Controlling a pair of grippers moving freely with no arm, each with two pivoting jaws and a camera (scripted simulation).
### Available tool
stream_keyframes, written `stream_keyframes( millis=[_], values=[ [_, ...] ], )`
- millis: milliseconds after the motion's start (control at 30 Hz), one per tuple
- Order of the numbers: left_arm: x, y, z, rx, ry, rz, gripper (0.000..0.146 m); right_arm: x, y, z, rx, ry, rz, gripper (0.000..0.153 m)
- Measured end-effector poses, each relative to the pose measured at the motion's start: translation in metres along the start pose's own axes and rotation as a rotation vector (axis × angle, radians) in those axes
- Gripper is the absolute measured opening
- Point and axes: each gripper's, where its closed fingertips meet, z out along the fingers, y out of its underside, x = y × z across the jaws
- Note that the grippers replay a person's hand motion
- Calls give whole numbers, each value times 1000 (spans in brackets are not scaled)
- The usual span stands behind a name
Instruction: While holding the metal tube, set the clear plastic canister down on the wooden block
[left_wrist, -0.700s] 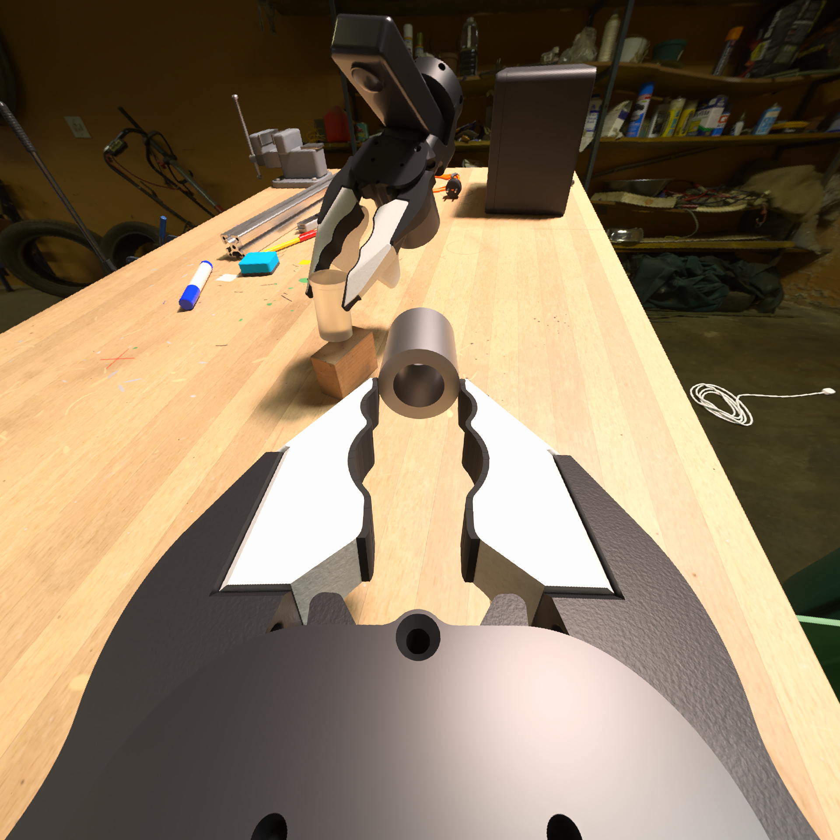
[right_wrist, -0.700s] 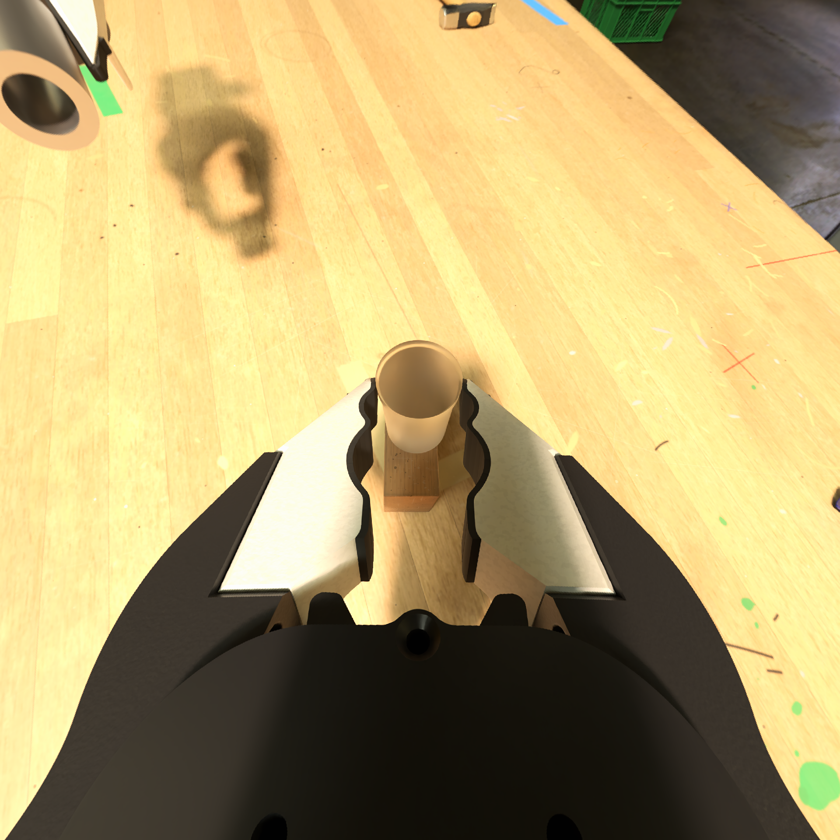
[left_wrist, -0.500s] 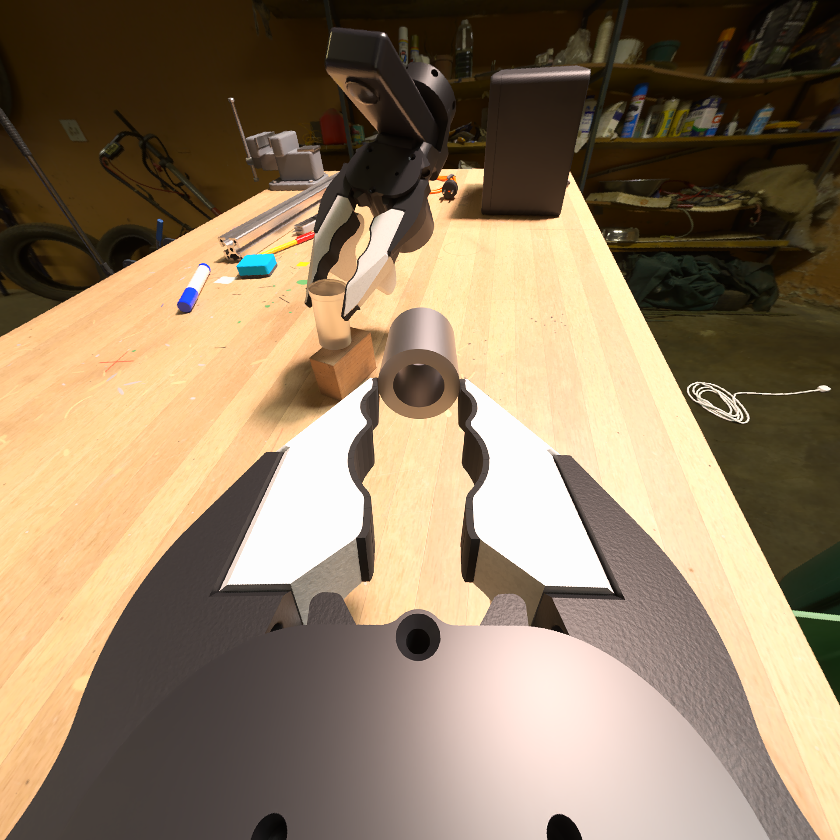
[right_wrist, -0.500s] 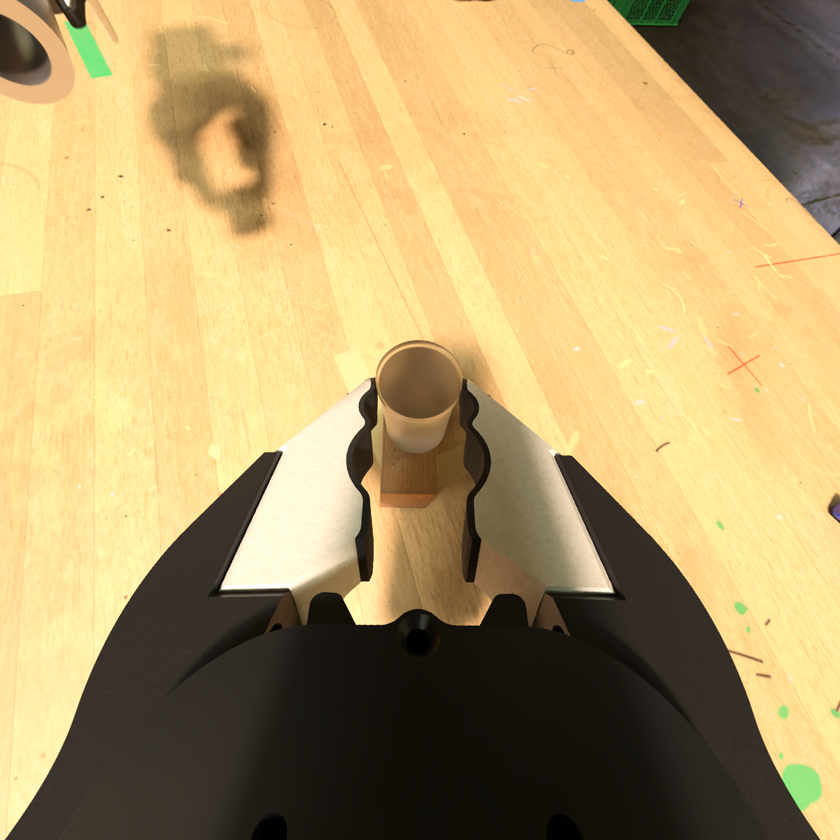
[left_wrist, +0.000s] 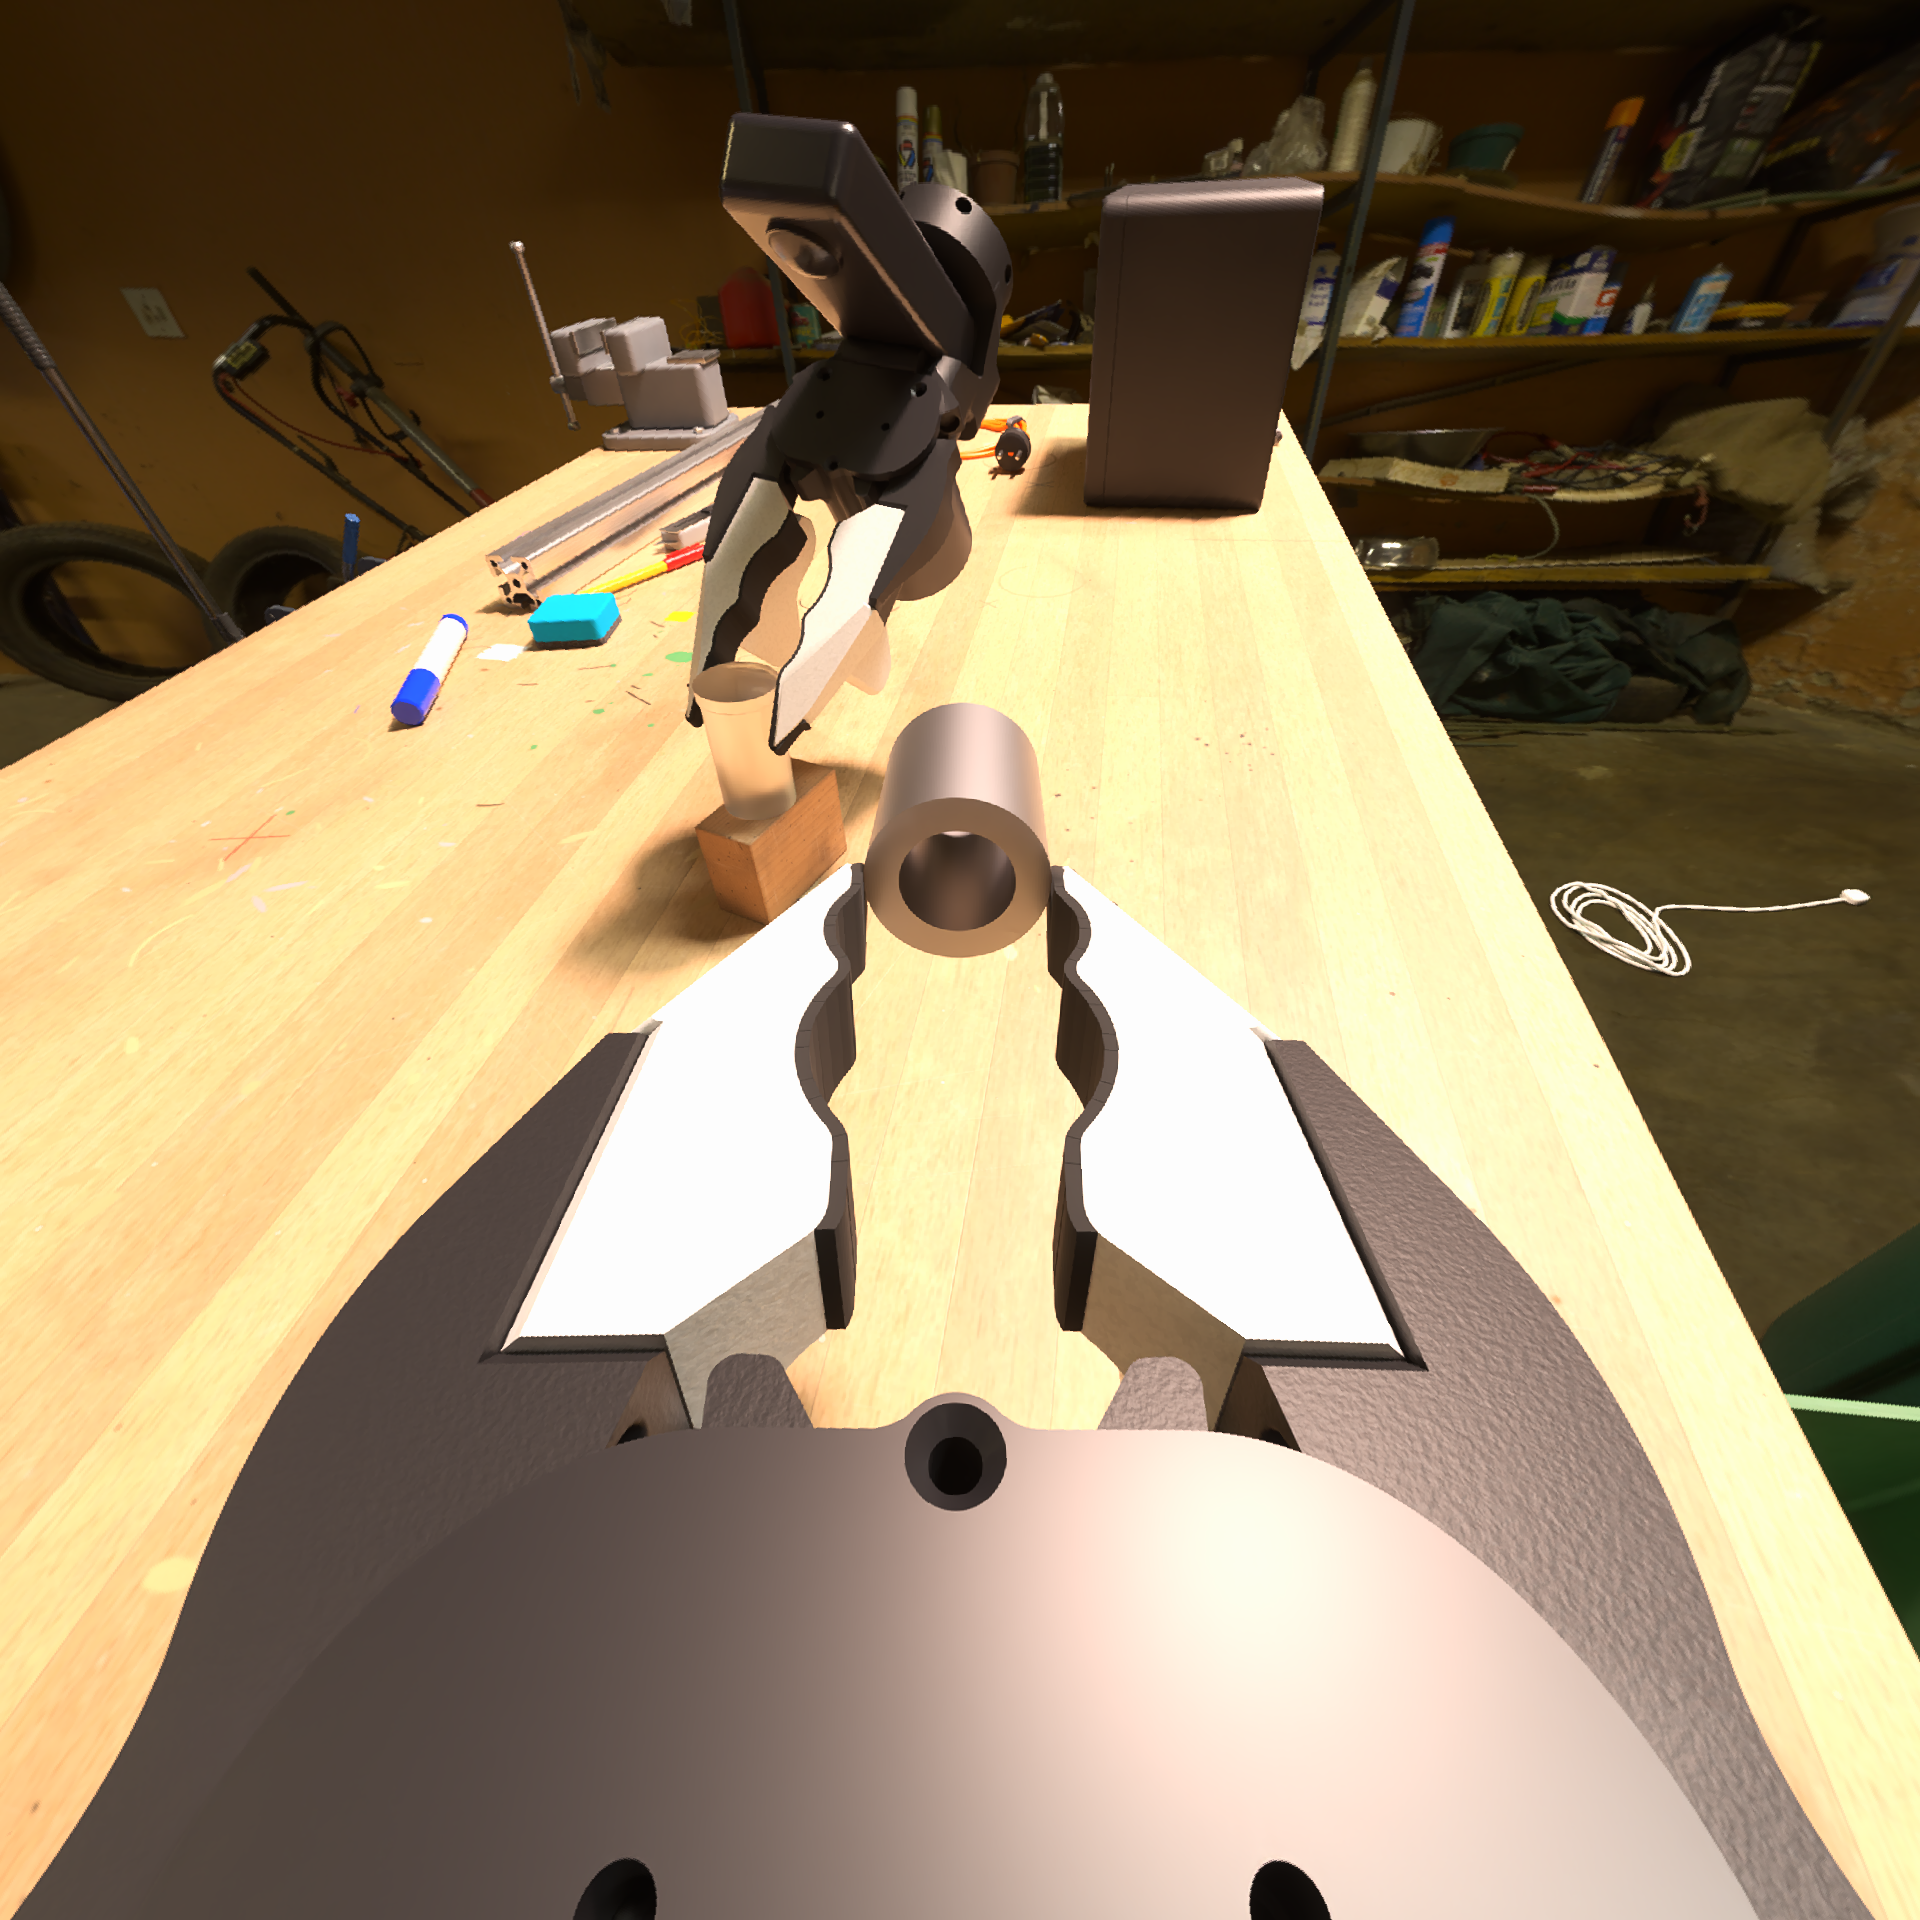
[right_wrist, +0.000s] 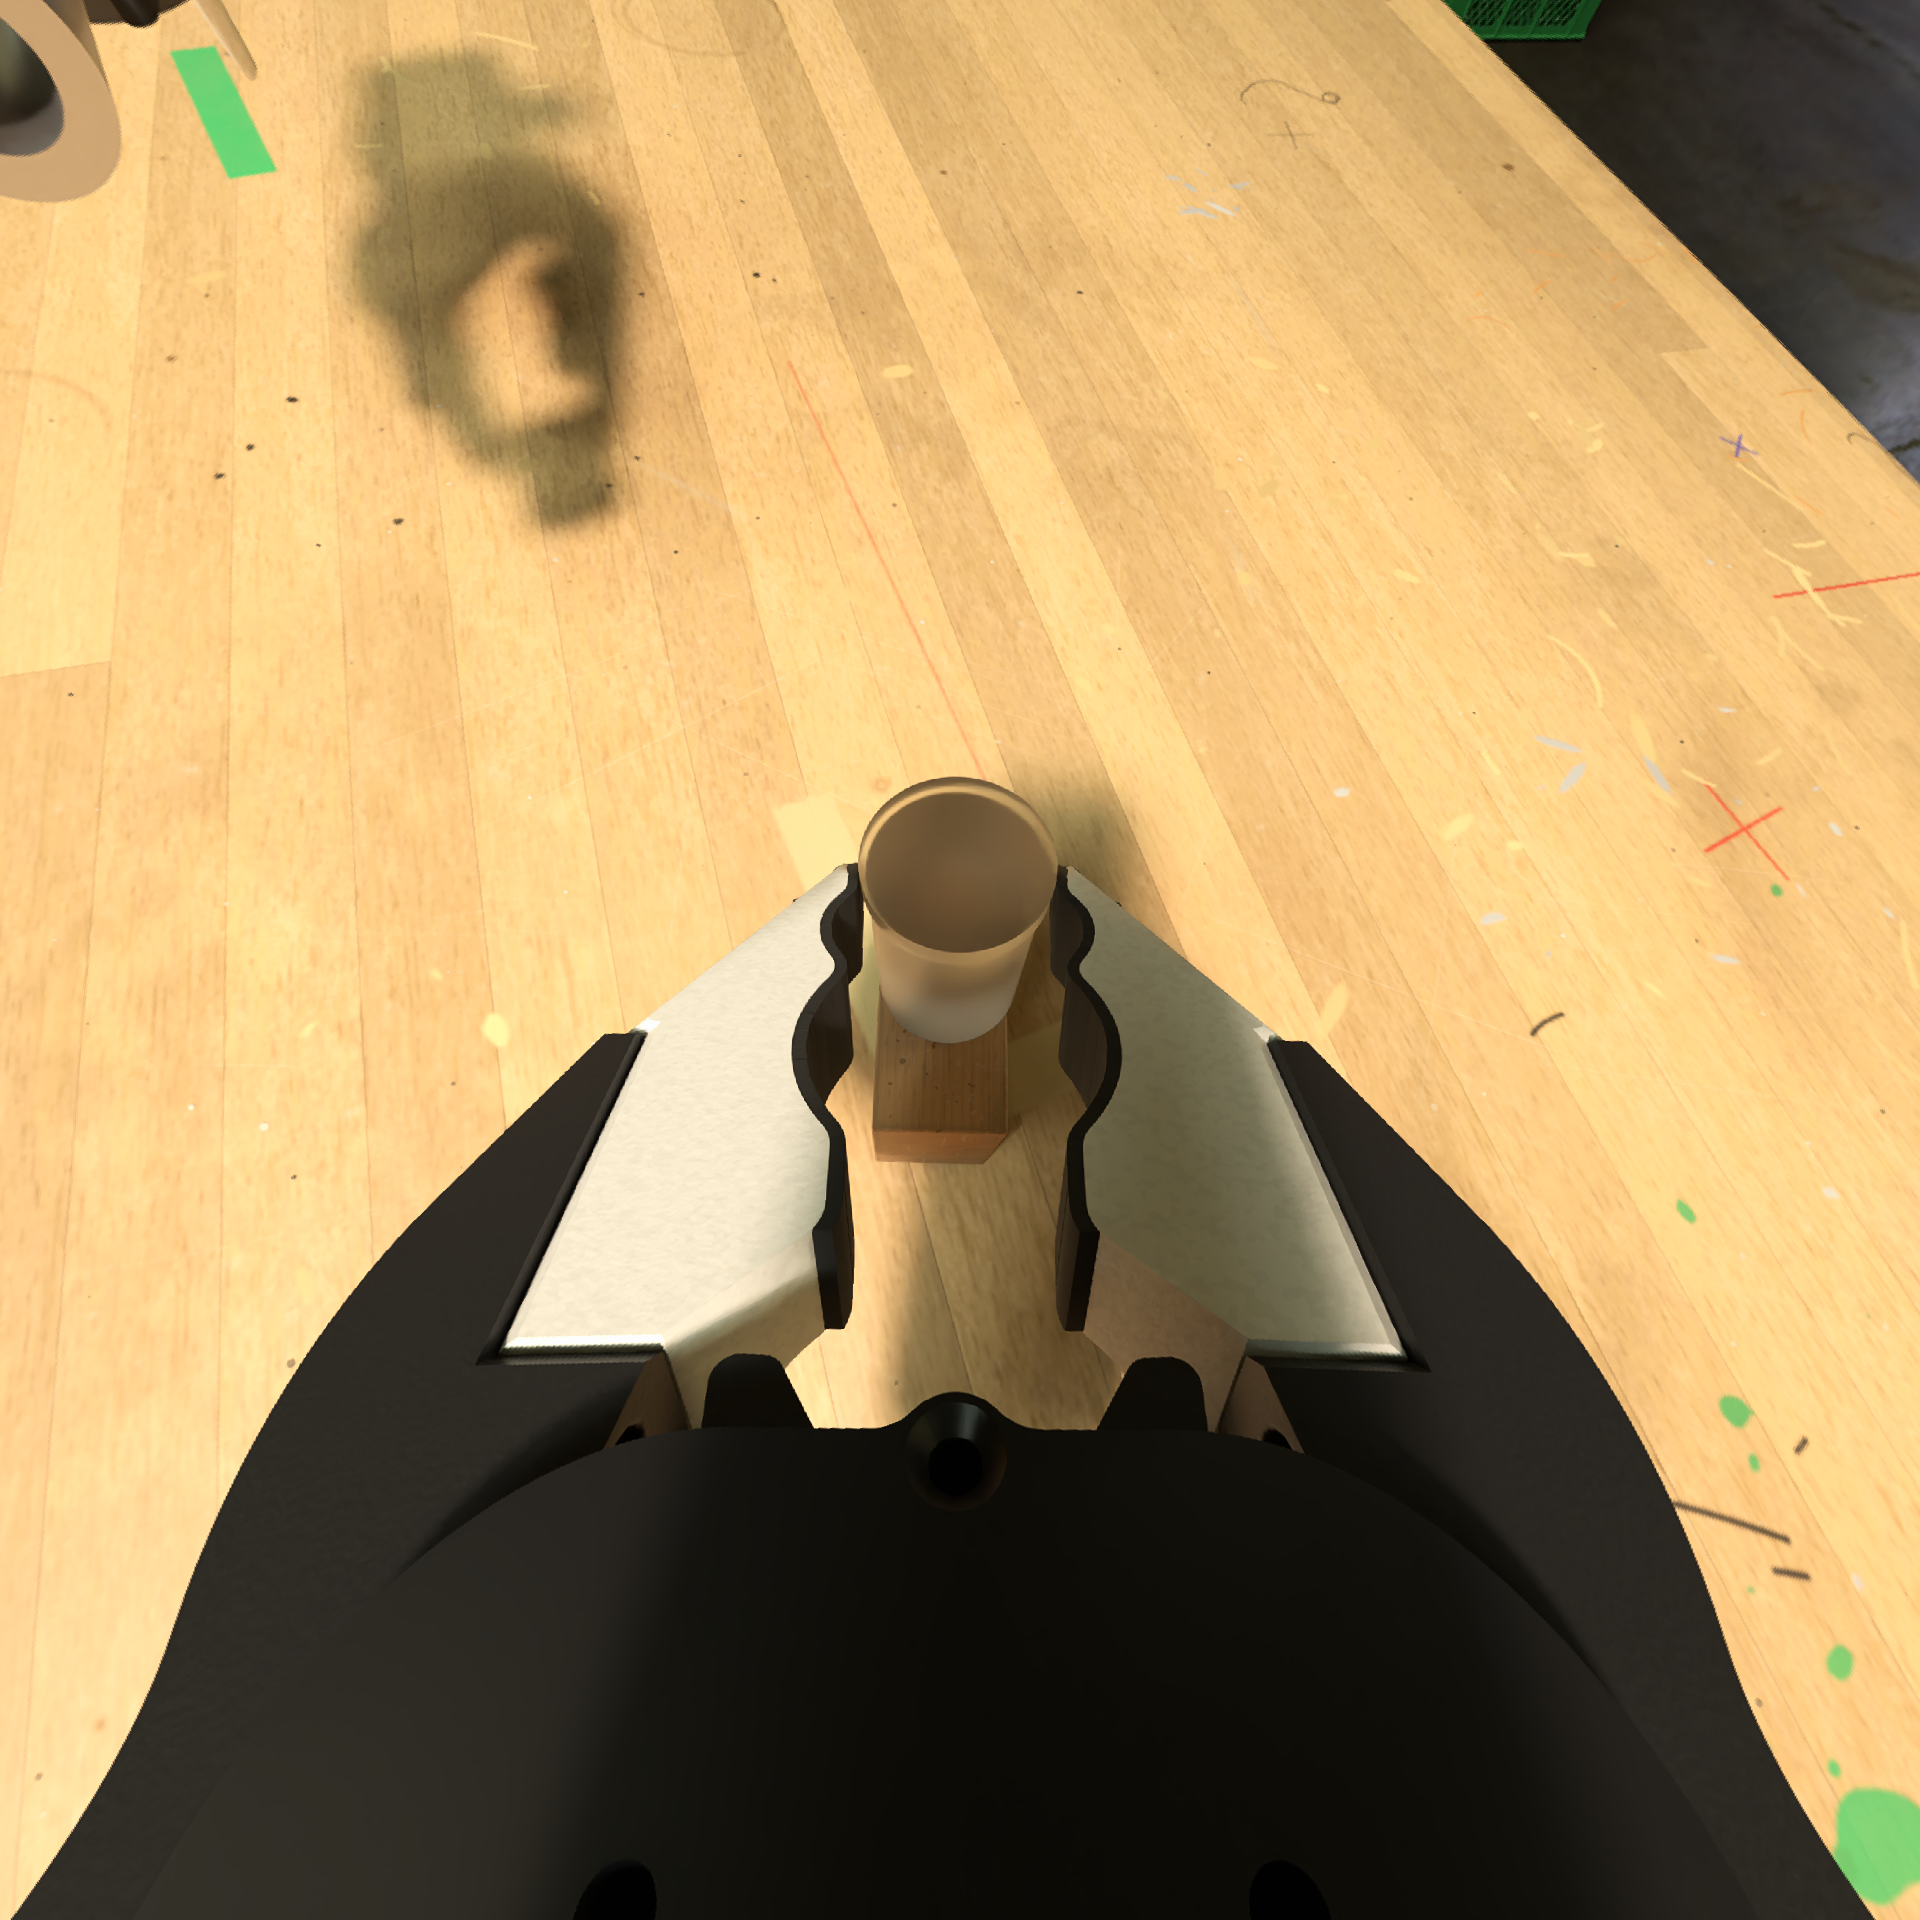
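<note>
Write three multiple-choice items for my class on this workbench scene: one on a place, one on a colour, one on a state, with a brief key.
1. Where is the base of the clear plastic canister?
A. on the wooden block
B. on the bare bench
C. inside the metal tube

2. What colour is the cap of the marker?
A. red
B. blue
C. green

3. What is the left gripper doing?
A. hanging open
B. clamping the metal tube
C. holding the block

Key: A, the canister's bottom meets the block's top, with the right gripper shut on it; B, the cap end is blue; C is wrong and B right, since both fingertips press the tube's sides.
</note>
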Motion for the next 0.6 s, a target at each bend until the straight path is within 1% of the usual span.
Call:
stream_keyframes(
  millis=[367,600],
  values=[
    [2,-1,0,2,6,2,34,2,3,-3,-30,0,12,36],
    [3,-1,1,2,10,2,34,2,3,-1,-31,-4,27,44]
  ],
)
